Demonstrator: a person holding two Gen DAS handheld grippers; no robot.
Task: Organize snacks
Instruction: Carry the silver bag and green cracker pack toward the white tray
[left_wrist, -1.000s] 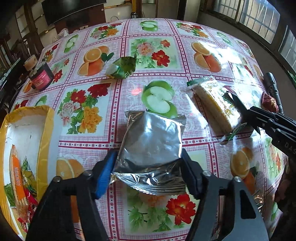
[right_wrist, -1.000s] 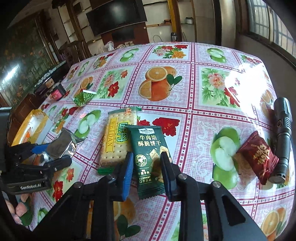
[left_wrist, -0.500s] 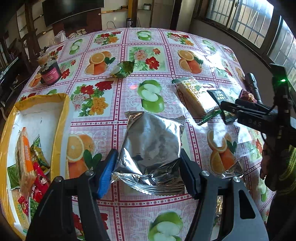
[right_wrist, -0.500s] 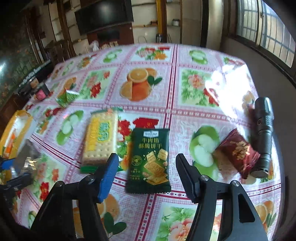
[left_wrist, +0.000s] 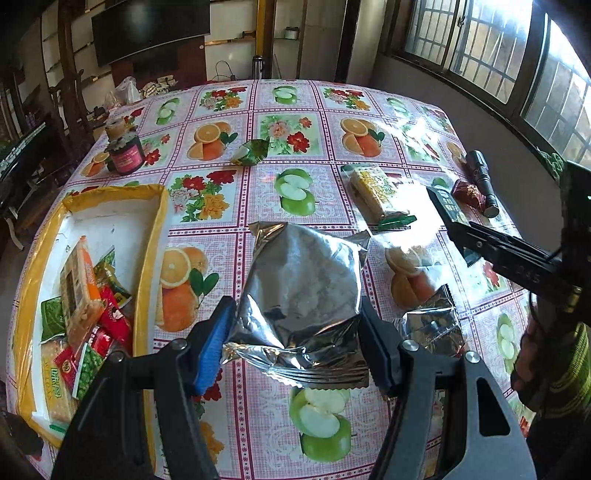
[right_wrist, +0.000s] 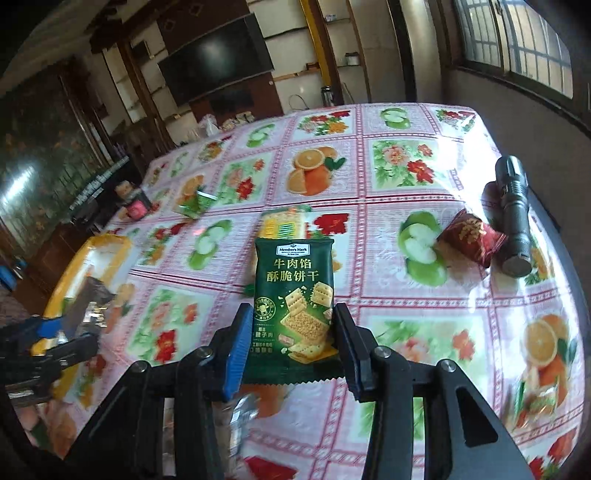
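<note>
Both claws loaded, sorting part-done. The left claw (left_wrist: 295, 343) is clamped on a silver foil pouch (left_wrist: 301, 284), held above the surface (left_wrist: 332, 99); the right claw (right_wrist: 291, 347) is clamped on a green Member's Mark cracker packet (right_wrist: 295, 299), also lifted clear. The yellow-rimmed tray (left_wrist: 153, 236), at nine o'clock of the left claw, already holds several snacks: a long orange-edged cracker pack (left_wrist: 79, 284), red sachets and green packets, heaped toward its near end, with its far end bare. By this judgement, the two held items are bound for the tray next. Left on the surface: a yellow cracker sleeve (left_wrist: 376, 192) at one o'clock, a red wrapped sweet (left_wrist: 469, 194) beside a black torch (left_wrist: 480, 181), a small green packet (left_wrist: 251, 153) at twelve o'clock, and a second foil pouch (left_wrist: 430, 325) at three o'clock. A pink-labelled jar (left_wrist: 123, 151) stands at eleven o'clock.
</note>
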